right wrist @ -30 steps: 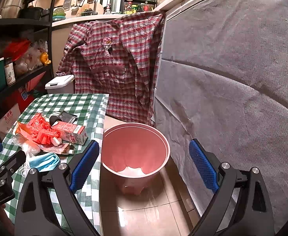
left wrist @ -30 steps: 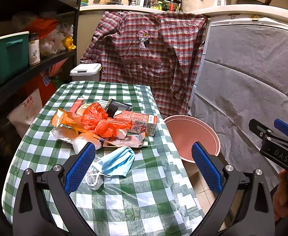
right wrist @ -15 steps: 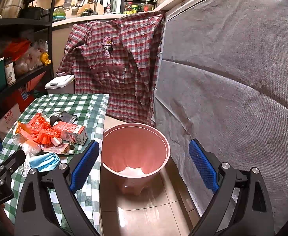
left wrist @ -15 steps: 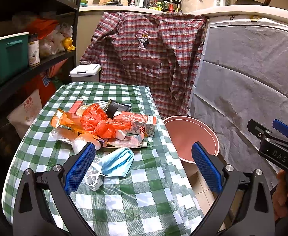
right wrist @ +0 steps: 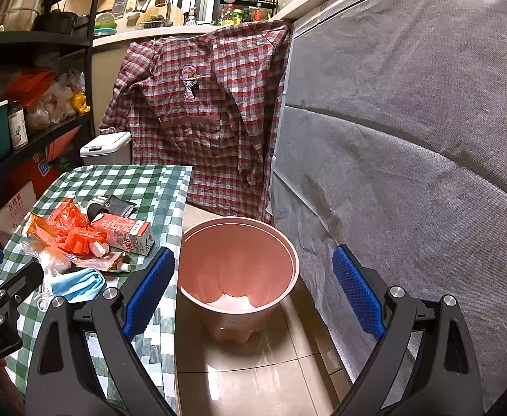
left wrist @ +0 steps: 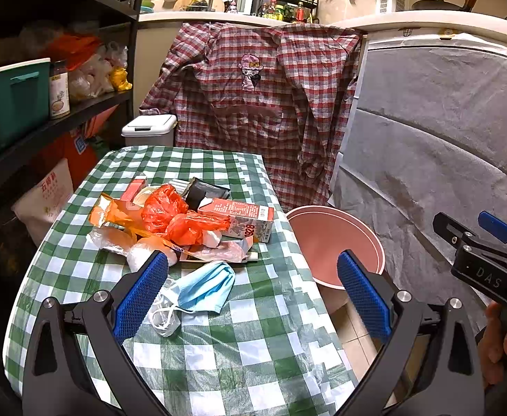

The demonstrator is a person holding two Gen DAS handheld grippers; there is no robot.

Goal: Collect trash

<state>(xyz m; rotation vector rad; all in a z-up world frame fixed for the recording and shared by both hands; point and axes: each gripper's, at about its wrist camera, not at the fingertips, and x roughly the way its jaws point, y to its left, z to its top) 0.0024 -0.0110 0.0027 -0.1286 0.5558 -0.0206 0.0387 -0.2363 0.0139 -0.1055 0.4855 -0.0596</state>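
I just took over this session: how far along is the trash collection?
Barely begun. Done: only something pale lies at the bottom of the pink bin. In hand: nothing; left gripper and right gripper both have jaws open and empty. Left: blue face mask, milk carton, orange plastic bags and wrappers on the checkered table.

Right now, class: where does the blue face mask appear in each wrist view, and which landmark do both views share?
Left wrist: the blue face mask lies low and centre-left, between the open fingers.
Right wrist: the mask lies at lower left, outside the fingers.
Shared landmark: the pink bin beside the table.
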